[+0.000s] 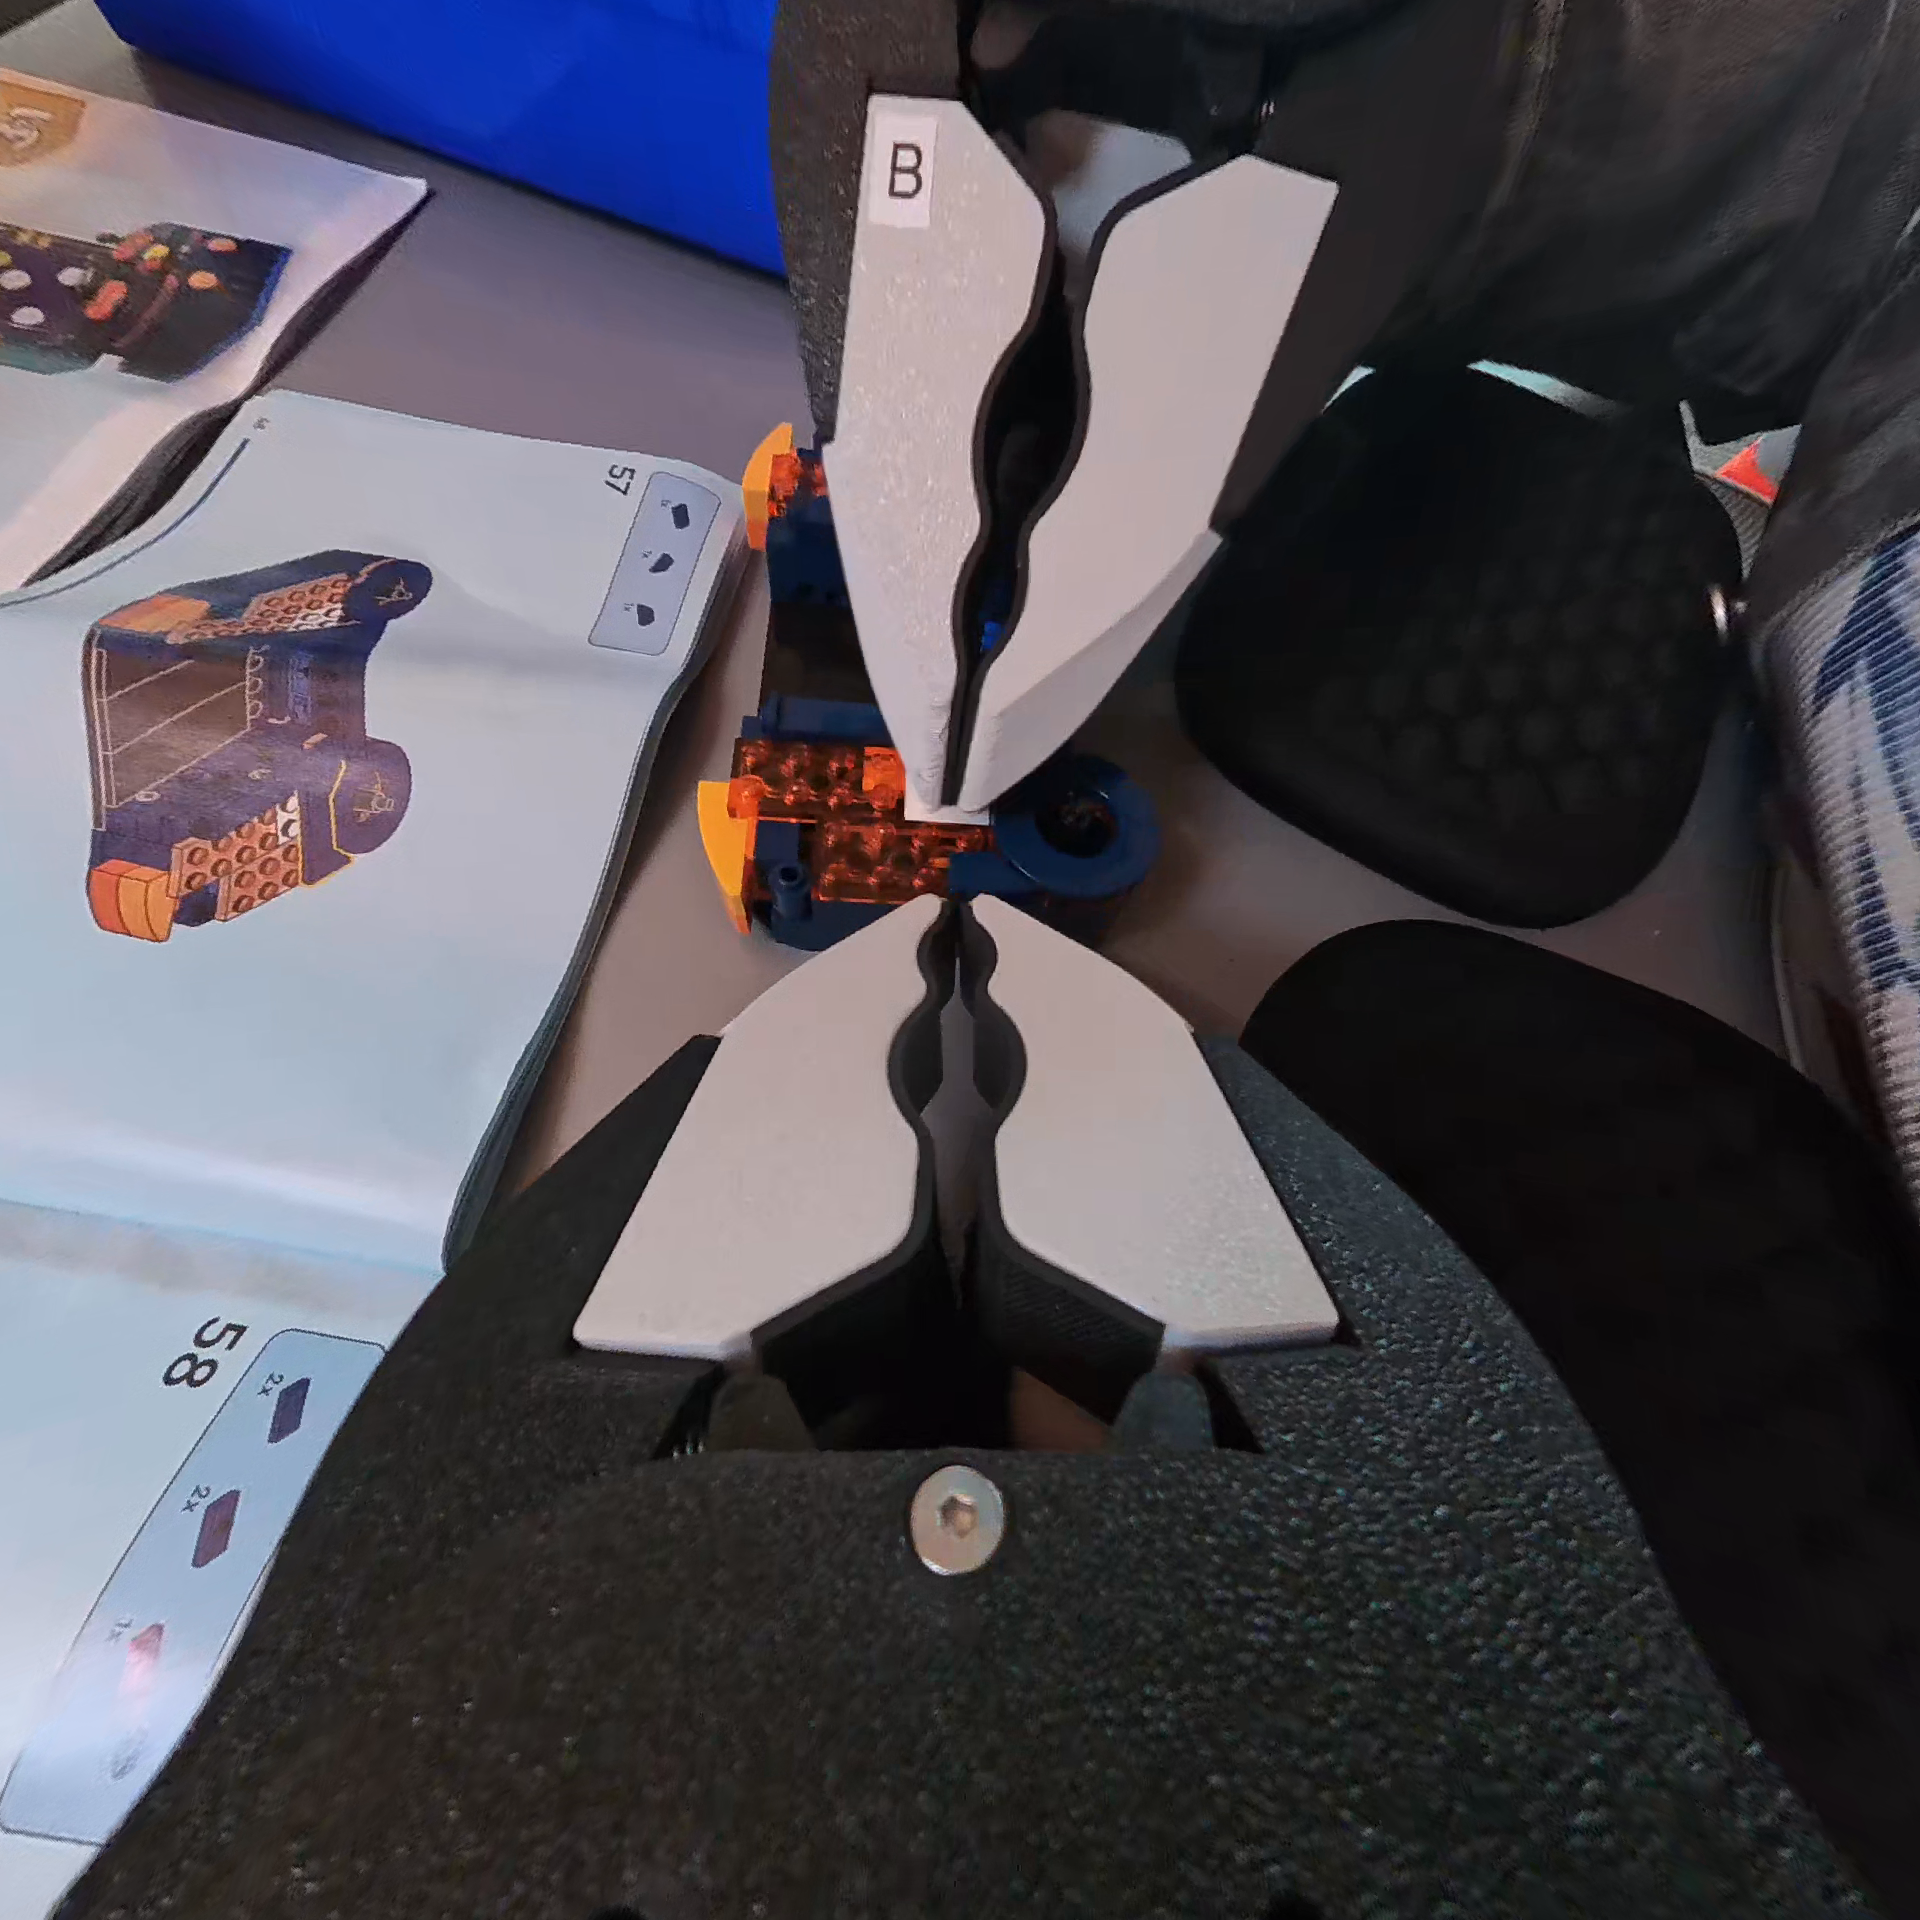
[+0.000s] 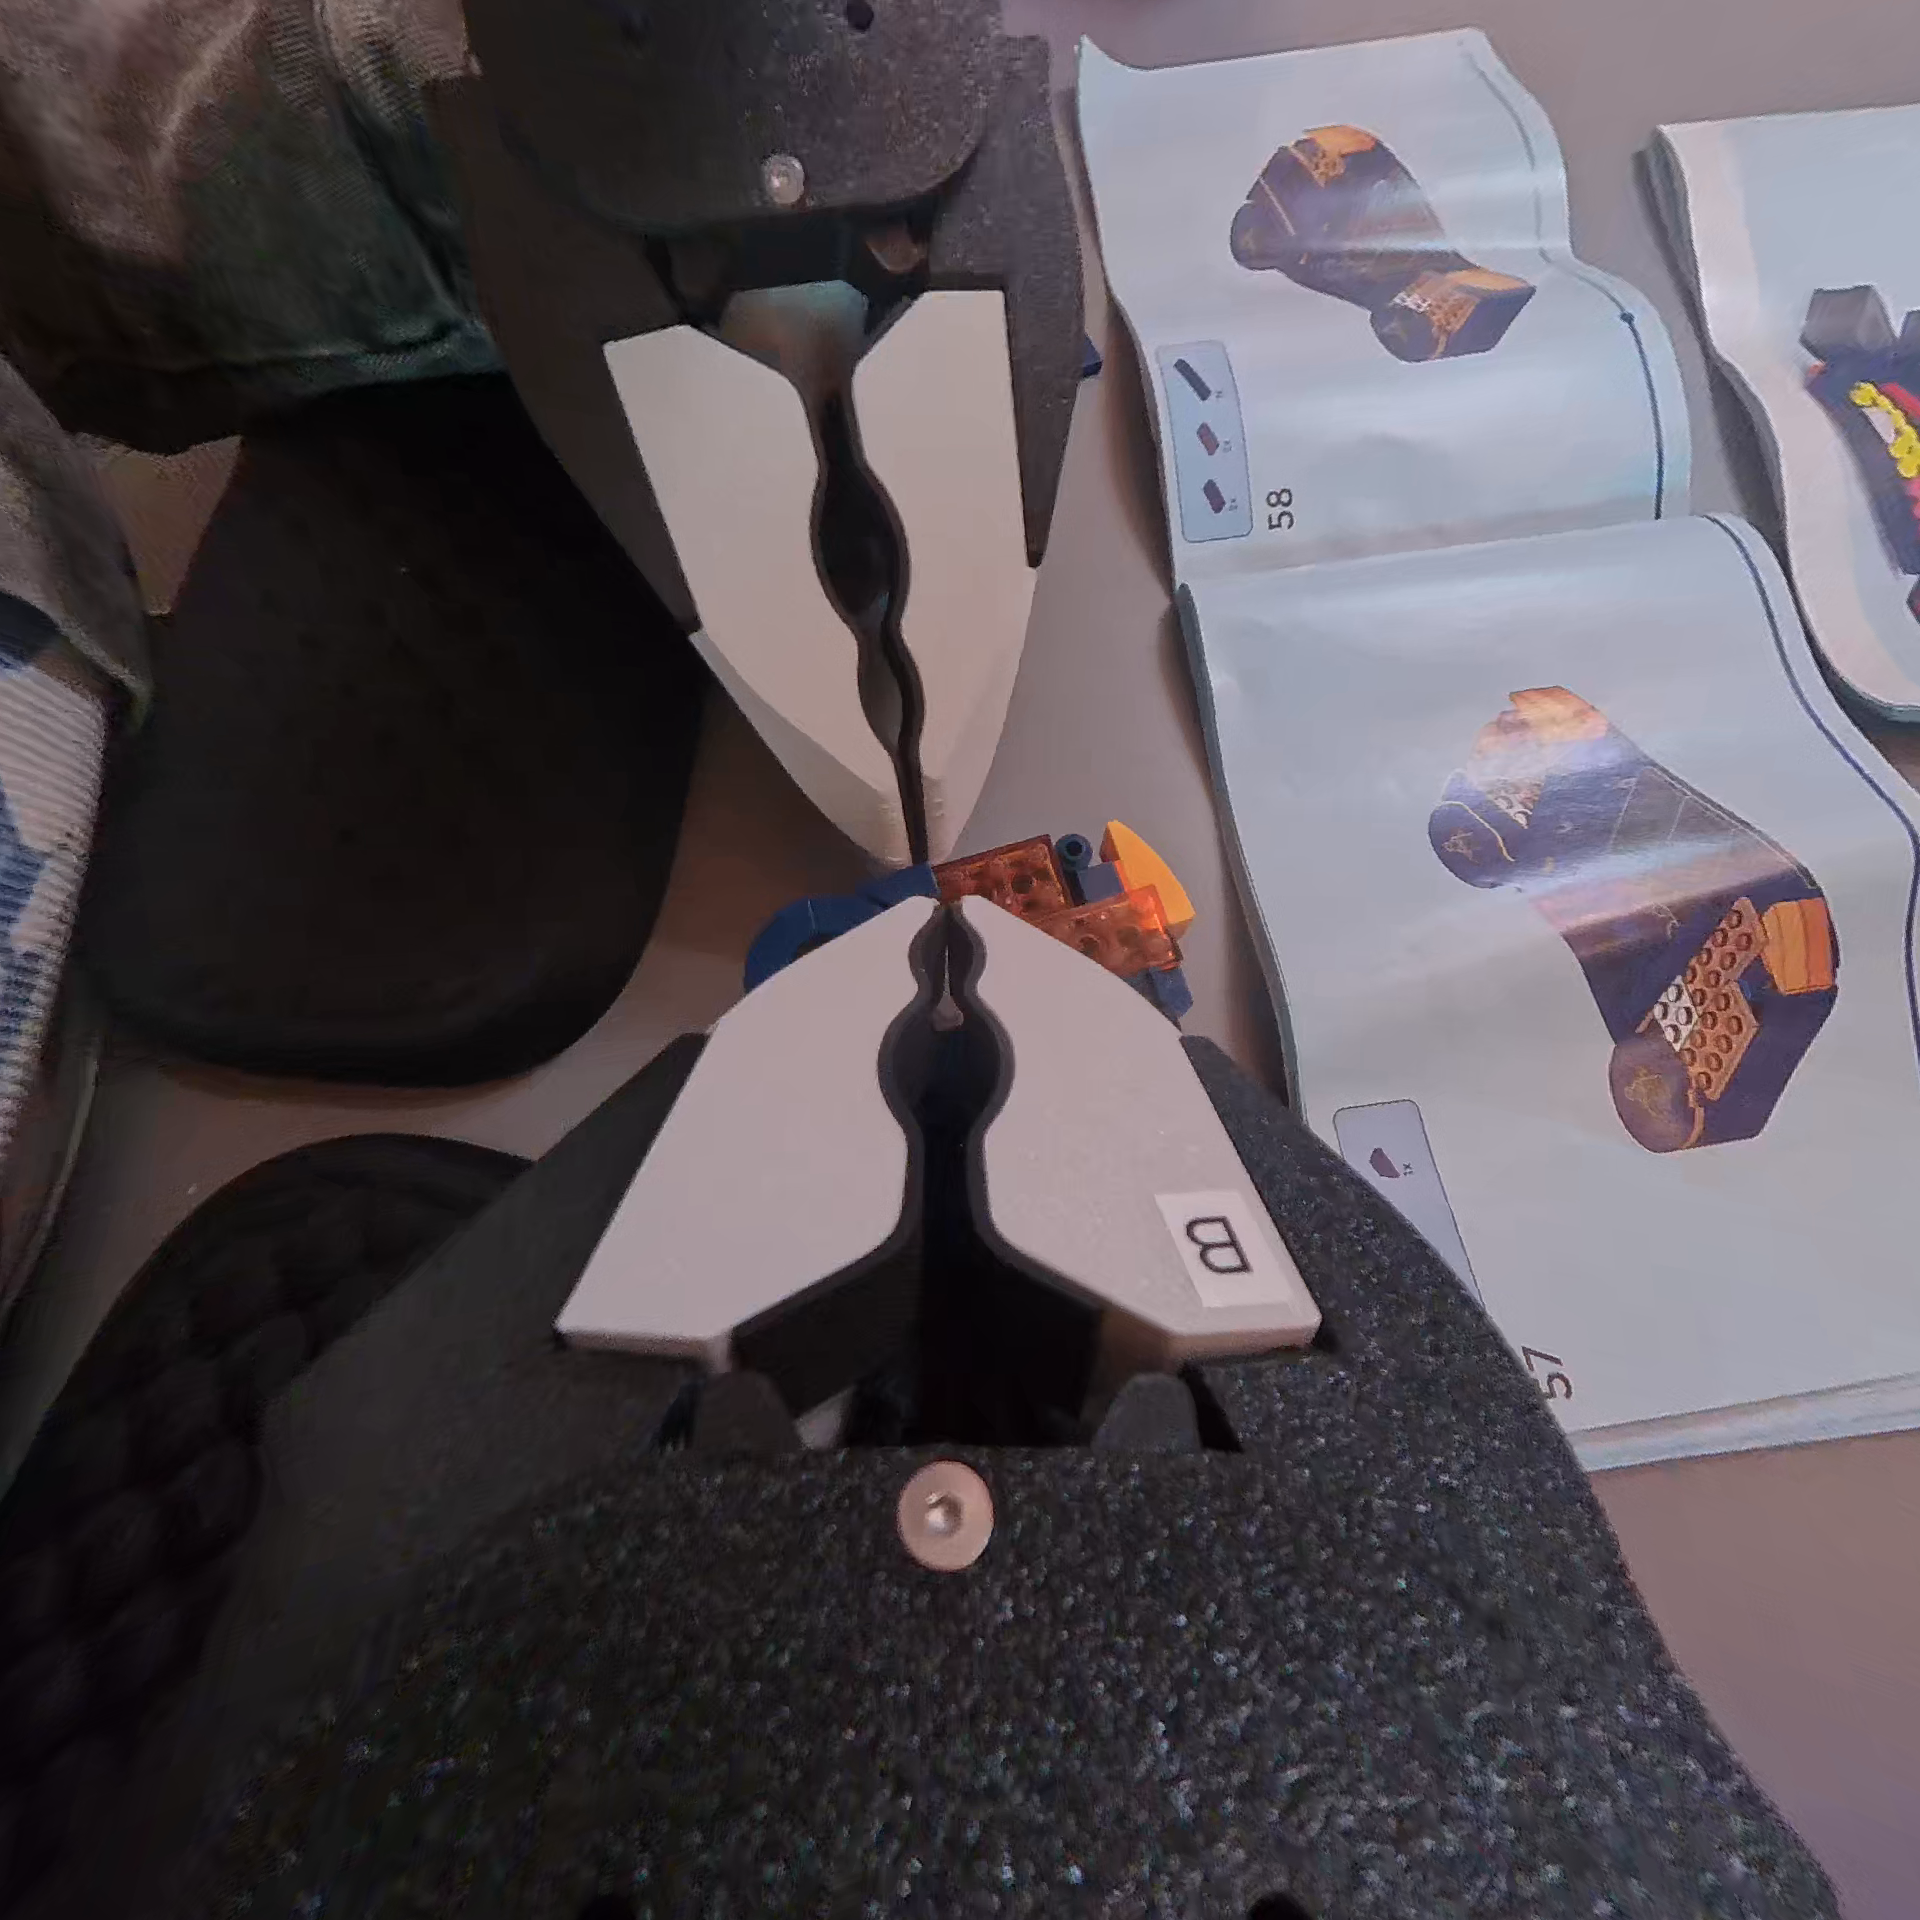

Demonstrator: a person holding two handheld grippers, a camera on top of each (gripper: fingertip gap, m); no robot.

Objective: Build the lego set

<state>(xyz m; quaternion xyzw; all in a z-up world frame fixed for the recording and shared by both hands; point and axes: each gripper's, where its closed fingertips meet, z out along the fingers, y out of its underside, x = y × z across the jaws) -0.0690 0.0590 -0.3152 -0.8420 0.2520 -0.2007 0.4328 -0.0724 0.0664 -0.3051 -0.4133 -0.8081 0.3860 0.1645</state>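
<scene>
Lego model (image 1: 831, 831): light, rigid, likely to shed parts. Left gripper (image 1: 951, 914), at six o'clock, jaws nearly closed, contents indiscernible. Right gripper (image 1: 961, 805), twelve o'clock, likewise. Grip the dark-blue base.

The right tool (image 2: 940, 914) hides much of the lego model (image 2: 1049, 904).

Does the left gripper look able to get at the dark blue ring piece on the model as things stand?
Probably not directly: the left gripper is shut and the right gripper presses down beside the blue ring, crowding its near side; the far side looks free.
</scene>
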